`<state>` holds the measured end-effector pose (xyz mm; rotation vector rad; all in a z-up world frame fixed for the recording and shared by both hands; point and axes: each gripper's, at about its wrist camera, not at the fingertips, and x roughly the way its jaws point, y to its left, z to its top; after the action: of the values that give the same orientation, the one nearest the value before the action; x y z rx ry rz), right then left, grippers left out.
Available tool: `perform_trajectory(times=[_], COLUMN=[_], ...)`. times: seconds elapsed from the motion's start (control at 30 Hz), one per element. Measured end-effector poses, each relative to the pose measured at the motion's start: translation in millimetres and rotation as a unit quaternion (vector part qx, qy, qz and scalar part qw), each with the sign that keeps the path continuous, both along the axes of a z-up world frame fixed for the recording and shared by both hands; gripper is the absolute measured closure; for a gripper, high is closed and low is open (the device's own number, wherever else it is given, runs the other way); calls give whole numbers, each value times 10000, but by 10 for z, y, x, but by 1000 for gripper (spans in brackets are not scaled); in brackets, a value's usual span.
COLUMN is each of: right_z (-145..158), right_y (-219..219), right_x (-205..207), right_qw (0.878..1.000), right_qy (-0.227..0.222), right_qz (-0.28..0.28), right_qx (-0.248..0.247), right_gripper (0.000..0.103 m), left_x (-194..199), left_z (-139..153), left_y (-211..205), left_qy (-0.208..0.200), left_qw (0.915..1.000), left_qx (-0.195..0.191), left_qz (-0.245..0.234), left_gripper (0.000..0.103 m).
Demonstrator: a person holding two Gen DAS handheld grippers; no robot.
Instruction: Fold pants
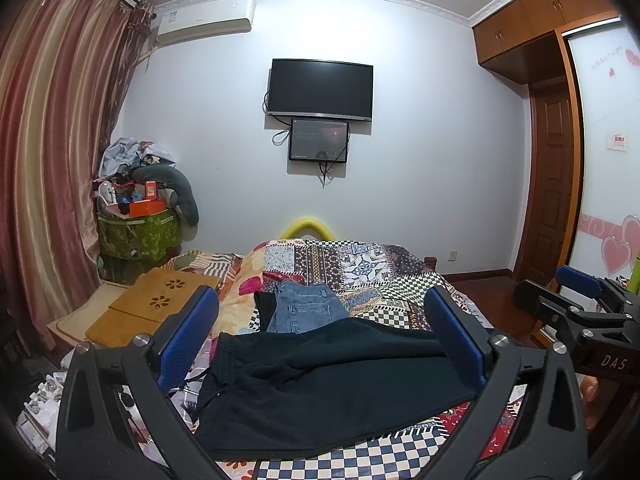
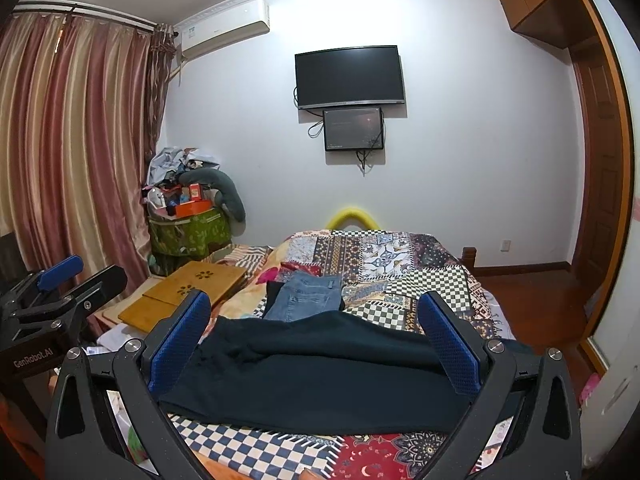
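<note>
Blue-padded fingers frame both wrist views, and between them we see the dark pants (image 1: pixel 320 384) lying across the near end of the bed (image 1: pixel 400 280), on its patchwork quilt. Our left tongs (image 1: pixel 320 344) stand wide, holding nothing, and so do our right tongs (image 2: pixel 316 344), which hover over the same dark pants (image 2: pixel 320 376); whether any pad touches the cloth we cannot tell. We see the waistband and drawstring toward the left, with the legs running off to the right past the right-hand finger. In the left wrist view, our right tongs (image 1: pixel 580 300) show at the right edge, beside the bed.

Just beyond the dark pants we find folded blue jeans (image 1: pixel 302 308), with a dark garment (image 1: pixel 264 308) at their left edge. A yellow foam loop (image 1: pixel 306 228) sits at the far end of the bed. To the left of the bed we see a wooden lap tray (image 1: pixel 160 304) with flower cut-outs, and behind it a green fabric bin (image 1: pixel 136 232) heaped with boxes and clothes against the curtain (image 1: pixel 52 140). On the far wall we see a television (image 1: pixel 320 90) with a smaller screen (image 1: pixel 319 140) under it, an air conditioner (image 1: pixel 206 20), and a wooden wardrobe (image 1: pixel 552 120) to the right.
</note>
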<state>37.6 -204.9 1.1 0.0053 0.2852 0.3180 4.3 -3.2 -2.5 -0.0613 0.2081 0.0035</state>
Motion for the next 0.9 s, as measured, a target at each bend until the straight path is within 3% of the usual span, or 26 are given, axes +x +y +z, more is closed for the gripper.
perform_trajectory(times=[0.9], right_z=[-2], right_y=[-41], right_x=[36], right_qw=[10000], right_qy=[-13], right_qz=[10], right_qx=[-37], right_gripper=[0], left_x=[23], left_z=[39], left_y=[17], left_qy=[-12], left_qw=[10000], left_qx=[16], left_qz=[19], left_gripper=[0])
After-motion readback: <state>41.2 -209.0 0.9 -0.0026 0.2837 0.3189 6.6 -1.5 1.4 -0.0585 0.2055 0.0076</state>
